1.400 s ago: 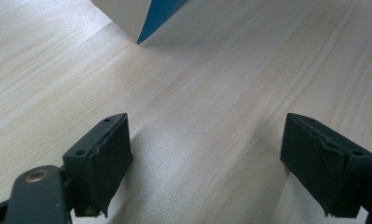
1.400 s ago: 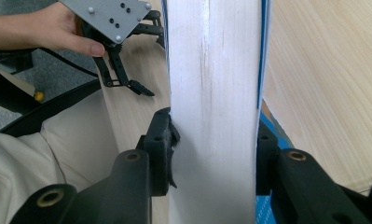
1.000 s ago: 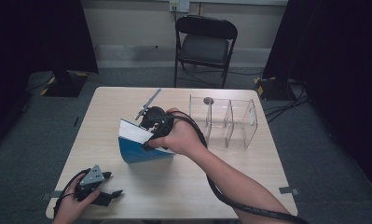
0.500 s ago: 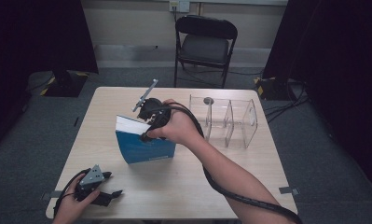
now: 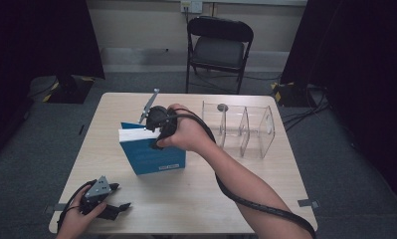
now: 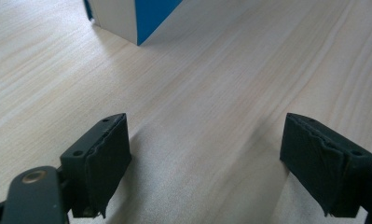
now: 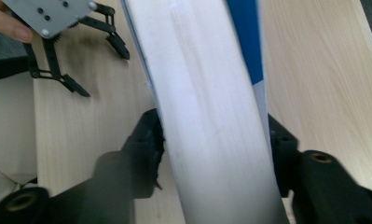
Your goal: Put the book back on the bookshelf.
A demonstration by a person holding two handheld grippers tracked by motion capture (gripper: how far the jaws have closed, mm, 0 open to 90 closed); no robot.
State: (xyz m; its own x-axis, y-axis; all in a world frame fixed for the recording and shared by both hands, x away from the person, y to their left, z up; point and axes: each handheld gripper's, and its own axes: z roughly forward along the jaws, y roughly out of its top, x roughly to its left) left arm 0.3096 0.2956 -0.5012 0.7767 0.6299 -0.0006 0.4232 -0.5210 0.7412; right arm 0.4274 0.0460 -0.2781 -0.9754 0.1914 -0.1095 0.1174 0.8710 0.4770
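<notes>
1. A blue book [image 5: 153,154] stands up on its edge near the middle of the table [image 5: 196,199].
2. The right gripper [image 5: 153,130] comes down on the top edge of the book. From the high view, the hand sits right over it.
3. In the right gripper view, the white page edge of the book [image 7: 211,116] runs up between the two black jaws. The jaws have just been opening. There looks to be a thin gap by the left jaw, so I think the book is between them but not squeezed tight now.
4. The long side of the book's top edge runs along between the jaws, so the gripper straddles the thin way across the book.
5. The left gripper [image 5: 117,196] rests on the table near the front left corner, well apart from the book. Its jaws are wide apart with nothing in them.
6. In the left gripper view, a low corner of the book [image 6: 127,18] is far ahead of those jaws.
7. A clear rack [image 5: 246,130] with slots stands to the right of the book. The right hand is much nearer to both the book and the rack, so I think the right hand should do the next move.
</notes>
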